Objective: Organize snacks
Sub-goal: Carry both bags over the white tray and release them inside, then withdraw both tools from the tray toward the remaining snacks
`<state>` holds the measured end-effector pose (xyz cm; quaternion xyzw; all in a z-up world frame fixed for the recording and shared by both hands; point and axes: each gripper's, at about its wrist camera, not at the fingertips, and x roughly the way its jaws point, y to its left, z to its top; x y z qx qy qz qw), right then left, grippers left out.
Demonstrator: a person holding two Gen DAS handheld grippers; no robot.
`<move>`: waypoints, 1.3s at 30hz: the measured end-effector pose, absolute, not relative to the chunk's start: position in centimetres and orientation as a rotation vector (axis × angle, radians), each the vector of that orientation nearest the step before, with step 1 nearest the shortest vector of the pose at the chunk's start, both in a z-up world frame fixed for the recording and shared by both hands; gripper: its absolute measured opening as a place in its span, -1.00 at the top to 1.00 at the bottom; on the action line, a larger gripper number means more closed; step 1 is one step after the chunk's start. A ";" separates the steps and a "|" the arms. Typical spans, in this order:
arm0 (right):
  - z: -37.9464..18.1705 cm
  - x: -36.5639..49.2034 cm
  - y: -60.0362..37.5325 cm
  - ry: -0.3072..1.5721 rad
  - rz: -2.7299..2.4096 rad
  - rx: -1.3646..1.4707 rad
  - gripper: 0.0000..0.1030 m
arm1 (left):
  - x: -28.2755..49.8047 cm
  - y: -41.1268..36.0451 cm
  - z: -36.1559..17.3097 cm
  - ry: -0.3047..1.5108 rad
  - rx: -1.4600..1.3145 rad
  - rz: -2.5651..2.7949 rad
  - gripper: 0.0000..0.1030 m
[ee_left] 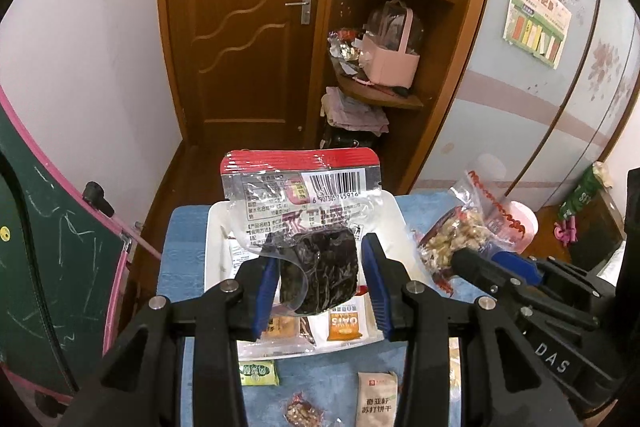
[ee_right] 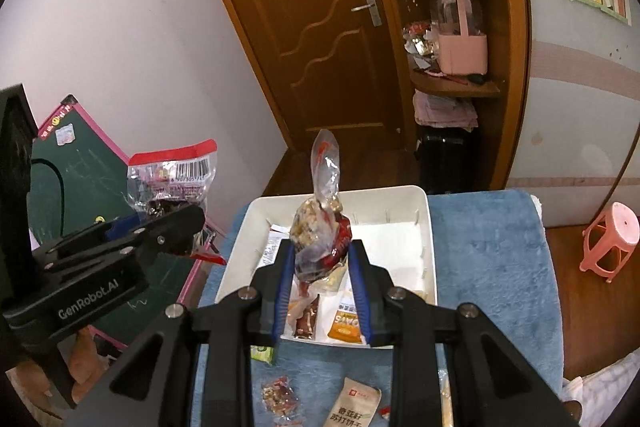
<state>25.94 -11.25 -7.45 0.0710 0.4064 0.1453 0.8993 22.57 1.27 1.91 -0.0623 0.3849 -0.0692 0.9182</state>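
My left gripper (ee_left: 320,267) is shut on a clear snack bag with a red top and dark dried fruit (ee_left: 316,227), held upright above the white tray (ee_left: 216,227). My right gripper (ee_right: 322,267) is shut on a clear bag of mixed nuts (ee_right: 320,235), held above the same tray (ee_right: 424,227). The nut bag (ee_left: 456,235) and right gripper (ee_left: 492,267) show at the right of the left wrist view. The left gripper (ee_right: 160,227) with its bag (ee_right: 176,175) shows at the left of the right wrist view. An orange oats packet (ee_right: 344,323) lies in the tray.
The tray sits on a blue cloth-covered table (ee_right: 492,267). A beige cracker packet (ee_right: 352,407), a small nut packet (ee_right: 278,397) and a green packet (ee_left: 258,373) lie on the cloth in front. A green chalkboard (ee_right: 88,167) stands left, a pink stool (ee_right: 612,239) right.
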 end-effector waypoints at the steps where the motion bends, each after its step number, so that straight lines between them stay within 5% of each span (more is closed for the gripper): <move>1: -7.7 26.3 -11.3 0.849 0.297 0.145 0.47 | 23.0 1.0 1.6 0.799 -0.120 -0.138 0.24; 6: -9.0 27.6 -11.2 0.875 0.287 0.113 0.46 | 24.9 0.0 0.5 0.823 -0.077 -0.104 0.20; 11: -10.9 28.7 -10.6 0.927 0.290 0.038 0.32 | 25.7 0.0 -0.2 0.839 -0.069 -0.091 -0.75; 14: -11.4 28.7 -10.9 0.942 0.263 0.041 0.13 | 25.7 0.2 -0.4 0.835 -0.055 -0.084 -0.77; 39: -9.5 22.9 -11.9 0.919 0.131 0.127 0.13 | 20.0 1.1 -0.1 0.833 -0.004 -0.131 -0.77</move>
